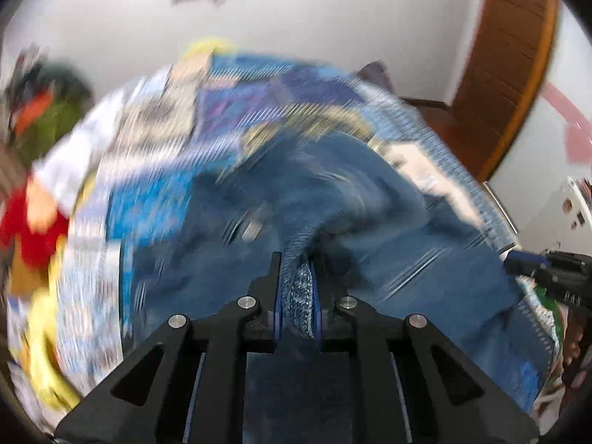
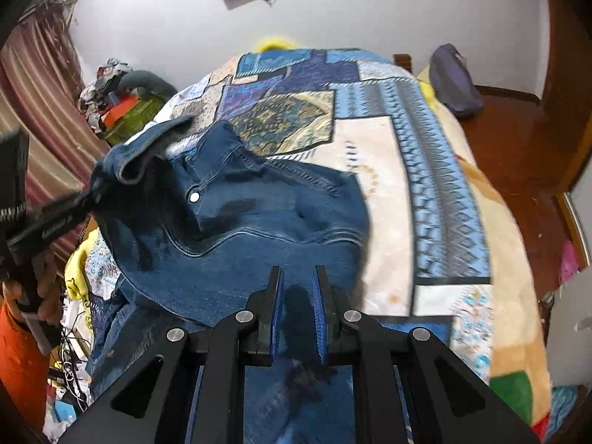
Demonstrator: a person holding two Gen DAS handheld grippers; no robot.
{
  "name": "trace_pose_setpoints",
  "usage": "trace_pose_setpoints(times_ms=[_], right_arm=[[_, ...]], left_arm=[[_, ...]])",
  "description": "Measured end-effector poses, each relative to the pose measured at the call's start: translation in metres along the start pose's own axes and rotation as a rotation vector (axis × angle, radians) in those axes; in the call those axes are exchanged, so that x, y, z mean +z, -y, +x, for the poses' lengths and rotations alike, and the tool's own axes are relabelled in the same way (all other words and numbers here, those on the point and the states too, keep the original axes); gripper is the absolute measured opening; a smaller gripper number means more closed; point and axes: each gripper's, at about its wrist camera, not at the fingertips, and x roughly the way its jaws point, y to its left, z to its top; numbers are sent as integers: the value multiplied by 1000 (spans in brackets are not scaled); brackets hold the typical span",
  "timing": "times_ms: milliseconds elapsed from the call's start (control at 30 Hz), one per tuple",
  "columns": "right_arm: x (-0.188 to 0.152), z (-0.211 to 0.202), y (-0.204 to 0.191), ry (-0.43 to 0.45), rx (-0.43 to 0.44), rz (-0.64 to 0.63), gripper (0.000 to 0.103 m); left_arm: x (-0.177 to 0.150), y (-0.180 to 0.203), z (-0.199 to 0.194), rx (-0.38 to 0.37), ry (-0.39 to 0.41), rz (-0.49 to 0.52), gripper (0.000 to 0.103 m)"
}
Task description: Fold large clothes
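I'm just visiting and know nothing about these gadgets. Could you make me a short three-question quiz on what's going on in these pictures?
1. What garment lies on the patchwork bedspread?
2. True or false: the left gripper is empty.
3. The right gripper is: A) wide open above the bed, B) closed on denim, C) holding the purple bag.

Key
1. A blue denim jacket, with a metal snap button showing.
2. False: its jaws pinch a fold of the jacket.
3. B: the jaws stand close together with dark denim between them.
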Motion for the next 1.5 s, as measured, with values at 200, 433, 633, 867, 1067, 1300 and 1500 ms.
trace_pose_setpoints(times_ms=[200,433,633,867,1067,1300,1500], right_arm=[[-24,33,-2,-61,-73,-59,11],[-36,24,8,-60,-151,-22,11],[-42,24,18,-73,-148,21,11],[-59,13,26,-11,-296,-5,82],[-60,3,49,-50,-133,157,82],[-51,-8,42,-14,-119,156,82],[-21,-19,32,60,-98,147,82]], left_arm=[[-79,-45,54,-104,-212,-127,27],[-88,-66,56,-229,-161,-271,28],[-92,-84,51,-335,-141,-394,30],[-116,-102,45,-203,-135,-483,65],[-101,-127,62,-220,-145,-564,50],[-49,-96,34,9,-54,-354,29],[-2,-74,-35,110,214,-167,29]])
